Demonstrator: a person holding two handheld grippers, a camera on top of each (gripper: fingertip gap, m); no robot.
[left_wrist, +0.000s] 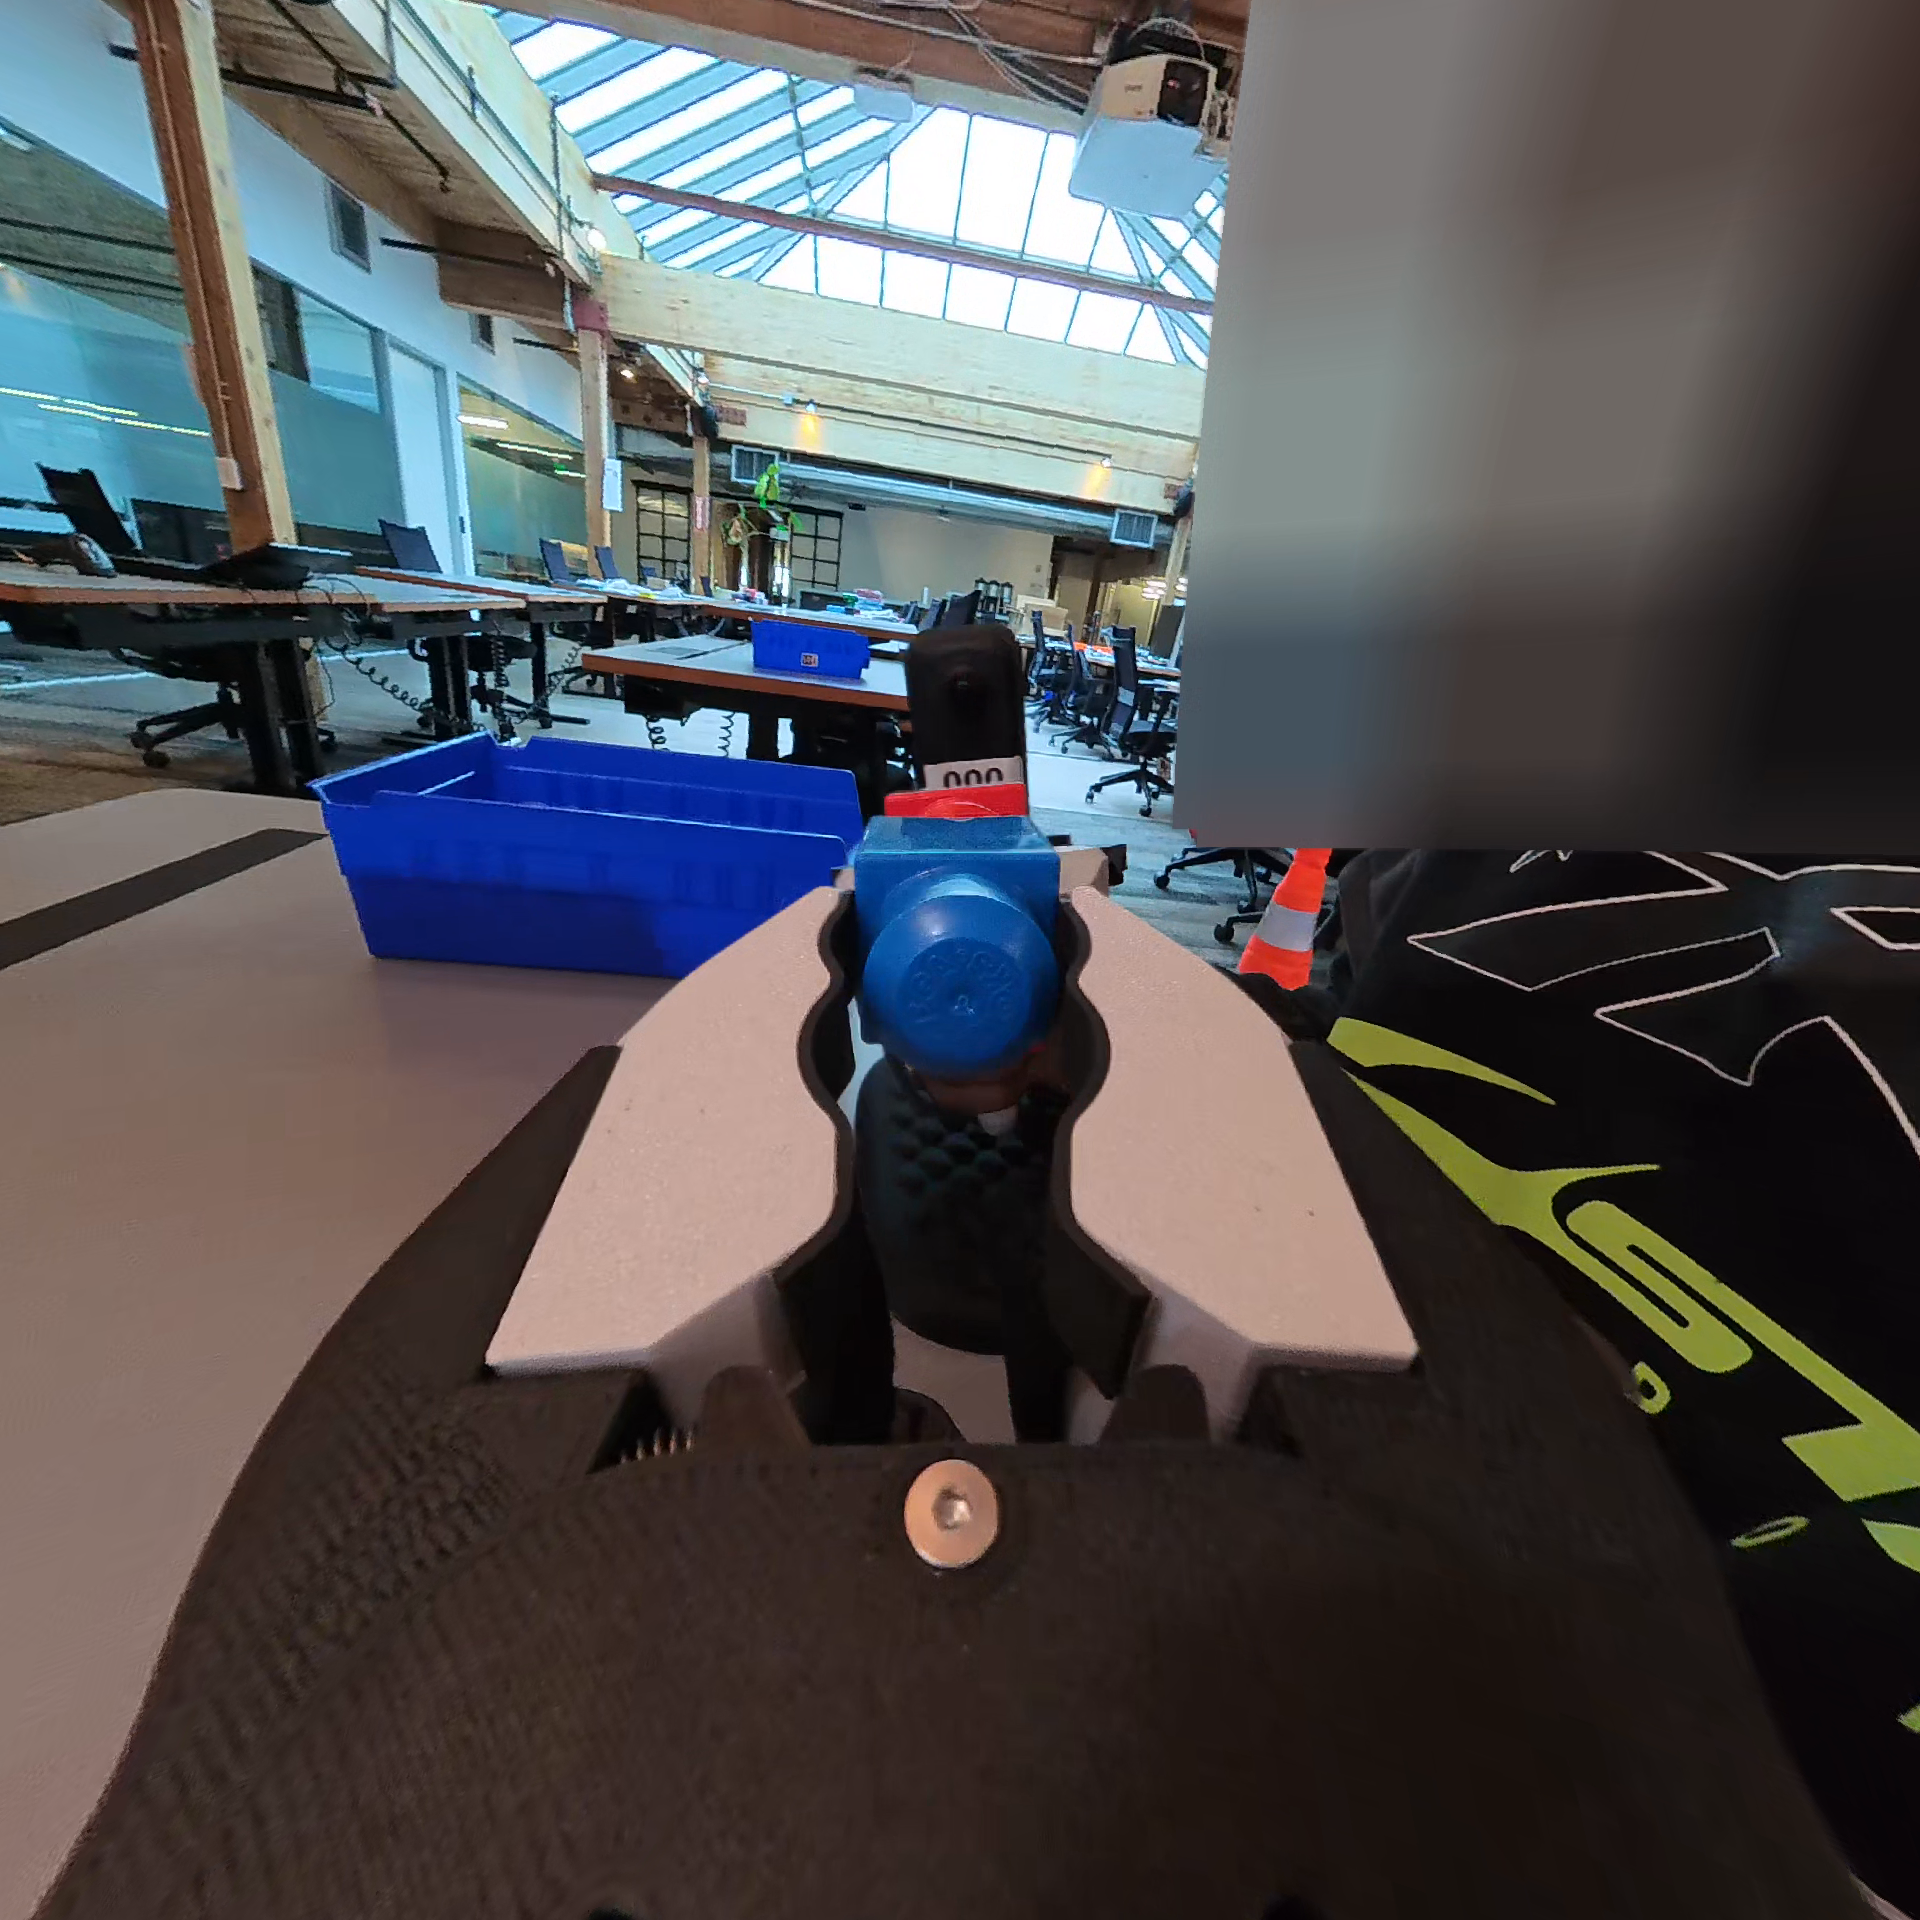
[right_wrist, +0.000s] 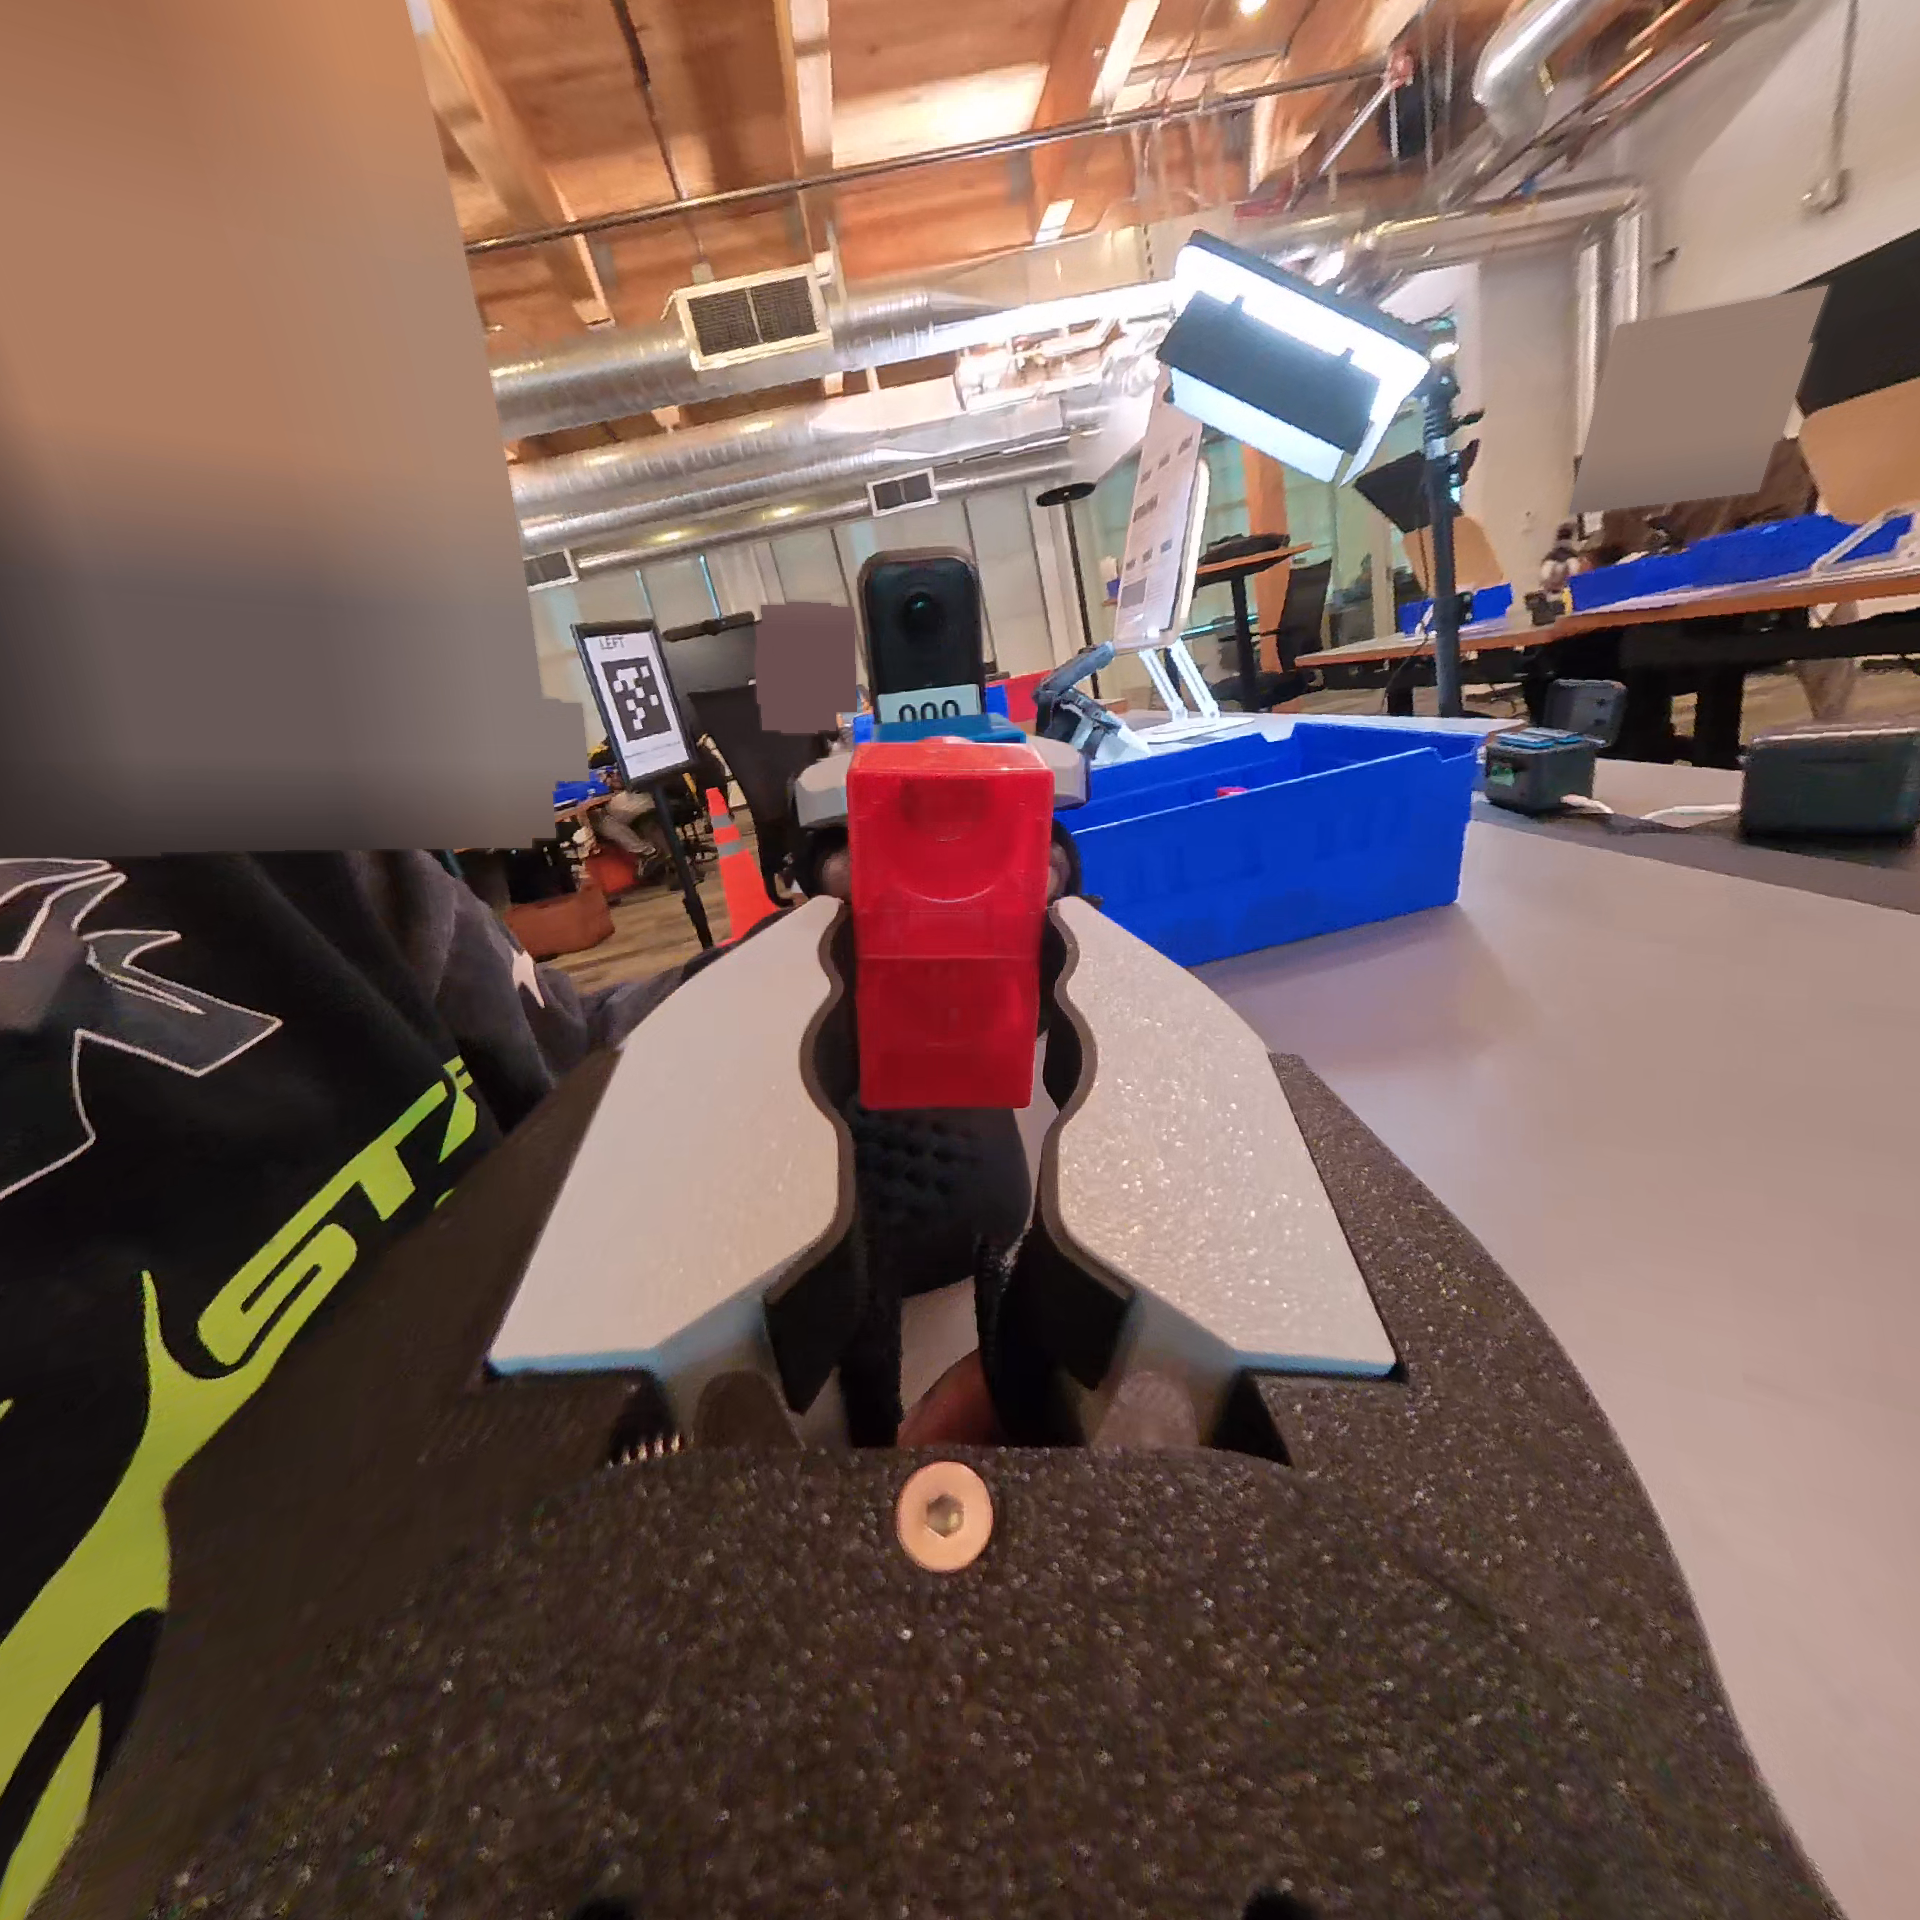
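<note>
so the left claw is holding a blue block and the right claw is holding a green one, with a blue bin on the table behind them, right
Not quite. The right claw holds a red block, not a green one, as the right wrist view shows. The rest stands: the left claw holds a blue block, and a blue bin sits on the table behind them.

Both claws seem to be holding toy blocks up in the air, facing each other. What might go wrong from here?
1. The left gripper clamps the blue block only near its fingertips; a push could twist it loose.
2. The red block in the right gripper sticks out past the fingers, so meeting off-centre might lever it free.
3. Both are held off the table's edge; a dropped block may fall to the floor.
</note>
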